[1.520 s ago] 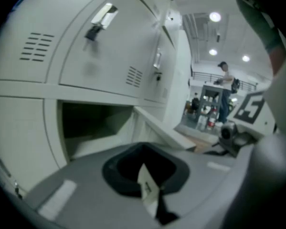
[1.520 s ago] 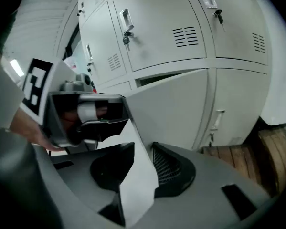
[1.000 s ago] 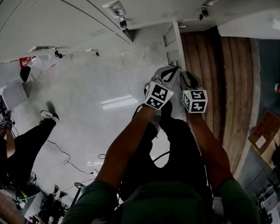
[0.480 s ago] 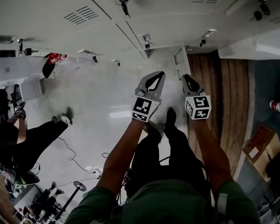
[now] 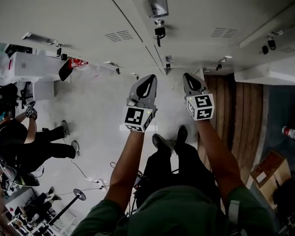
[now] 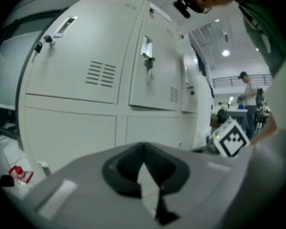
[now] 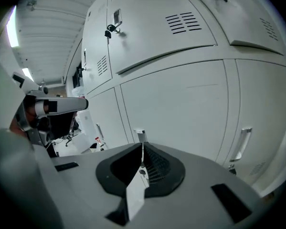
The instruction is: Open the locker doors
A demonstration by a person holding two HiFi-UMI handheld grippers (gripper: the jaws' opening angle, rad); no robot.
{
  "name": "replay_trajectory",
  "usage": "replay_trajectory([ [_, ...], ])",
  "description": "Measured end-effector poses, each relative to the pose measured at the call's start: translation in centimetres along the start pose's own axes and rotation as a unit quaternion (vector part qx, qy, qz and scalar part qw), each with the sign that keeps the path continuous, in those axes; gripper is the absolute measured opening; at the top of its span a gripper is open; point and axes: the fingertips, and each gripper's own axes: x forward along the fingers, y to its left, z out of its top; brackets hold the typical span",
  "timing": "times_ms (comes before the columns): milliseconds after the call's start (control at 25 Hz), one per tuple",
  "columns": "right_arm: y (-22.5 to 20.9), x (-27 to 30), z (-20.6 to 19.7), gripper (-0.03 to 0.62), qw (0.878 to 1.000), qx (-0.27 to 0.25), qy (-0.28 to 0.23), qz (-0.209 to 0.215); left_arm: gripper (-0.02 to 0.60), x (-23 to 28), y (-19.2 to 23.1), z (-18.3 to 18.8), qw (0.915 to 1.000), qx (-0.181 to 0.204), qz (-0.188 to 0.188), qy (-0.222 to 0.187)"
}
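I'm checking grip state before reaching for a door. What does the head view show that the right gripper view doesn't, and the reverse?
Only the head view: the person's shoes, the wooden planks and a bystander in black. Only the right gripper view: the right gripper with its jaws end on, together after just closing, nothing between them, and a ribbed pad. Both: grey locker doors with vent slots.

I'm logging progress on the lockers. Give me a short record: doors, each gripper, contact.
locker doors: those facing the grippers look closed
key: hanging in one door's lock
left gripper: shut, empty
right gripper: jaws have just been closing, now together, nothing between them
contact: neither gripper touches a door or handle
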Motion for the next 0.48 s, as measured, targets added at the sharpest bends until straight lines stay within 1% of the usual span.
replay_trajectory([
  [160, 0.6, 3.2, 1.4, 0.014, 1.000, -0.016, 0.007, 0.015, -0.009, 0.6, 1.0, 1.1, 1.0000, 0.001, 0.009, -0.002],
  [320, 1.7, 6.1, 0.9, 0.015, 0.999, -0.029, 0.024, 0.027, -0.009, 1.4, 2.0, 1.4, 0.9999, 0.011, 0.012, 0.002],
  [480, 1.9, 9.3, 0.5, 0.015, 0.999, -0.029, 0.032, 0.022, -0.009, 2.9, 3.9, 1.0, 1.0000, 0.006, 0.002, -0.006],
])
